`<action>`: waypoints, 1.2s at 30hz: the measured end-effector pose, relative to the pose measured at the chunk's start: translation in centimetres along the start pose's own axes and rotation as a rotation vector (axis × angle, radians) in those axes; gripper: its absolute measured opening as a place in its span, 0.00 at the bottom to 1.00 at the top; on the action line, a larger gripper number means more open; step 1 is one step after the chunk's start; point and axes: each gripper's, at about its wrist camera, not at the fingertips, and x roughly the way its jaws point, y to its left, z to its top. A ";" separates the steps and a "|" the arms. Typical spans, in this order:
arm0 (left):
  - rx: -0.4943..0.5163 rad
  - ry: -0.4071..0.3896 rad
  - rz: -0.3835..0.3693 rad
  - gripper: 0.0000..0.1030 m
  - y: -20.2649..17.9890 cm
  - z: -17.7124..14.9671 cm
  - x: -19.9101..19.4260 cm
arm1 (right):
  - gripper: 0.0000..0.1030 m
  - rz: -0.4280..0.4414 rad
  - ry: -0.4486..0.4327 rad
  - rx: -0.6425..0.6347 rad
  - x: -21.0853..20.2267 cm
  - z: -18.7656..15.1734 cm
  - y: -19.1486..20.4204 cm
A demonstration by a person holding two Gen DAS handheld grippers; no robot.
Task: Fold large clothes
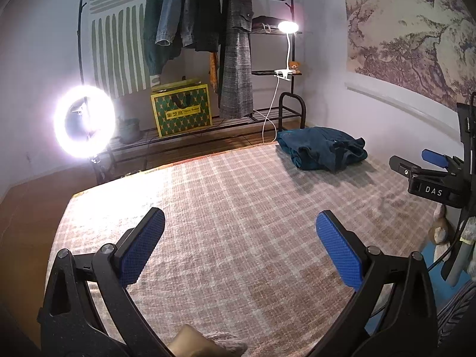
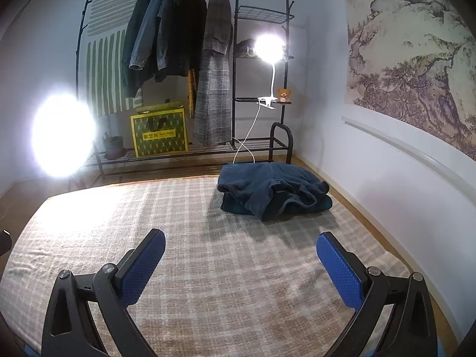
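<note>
1. A dark blue garment (image 2: 273,189) lay roughly folded in a bundle at the far right corner of a checked beige and white blanket (image 2: 208,267), close to the right-hand wall.
2. The blanket covered a broad flat surface, and nothing else lay on the part in view.
3. The right gripper (image 2: 241,263) hovered over the near part of the blanket, its blue-padded fingers spread wide and holding nothing, well apart from the garment.
4. The left gripper (image 1: 240,245) hovered likewise over the near blanket, fingers wide apart and empty.
5. In the left wrist view, the right gripper showed at the right edge, marked "DAS".
6. Beyond the blanket stood a black clothes rack (image 2: 238,59) with coats hanging from it.
7. A green and yellow box (image 2: 160,134) sat on the rack's bottom shelf.
8. A white clip lamp (image 2: 269,49) shone from the rack, and a ring light (image 1: 84,126) glared at the left.
</note>
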 end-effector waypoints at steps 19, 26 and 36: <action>-0.016 0.011 0.009 1.00 0.3 -0.1 0.2 | 1.00 0.005 0.019 0.012 0.1 -0.3 0.2; -0.022 0.015 0.007 1.00 0.4 -0.1 0.3 | 1.00 0.004 0.021 0.012 0.1 -0.5 0.3; -0.019 -0.010 0.016 1.00 0.5 -0.1 0.2 | 1.00 0.004 0.023 0.008 0.1 -0.6 0.3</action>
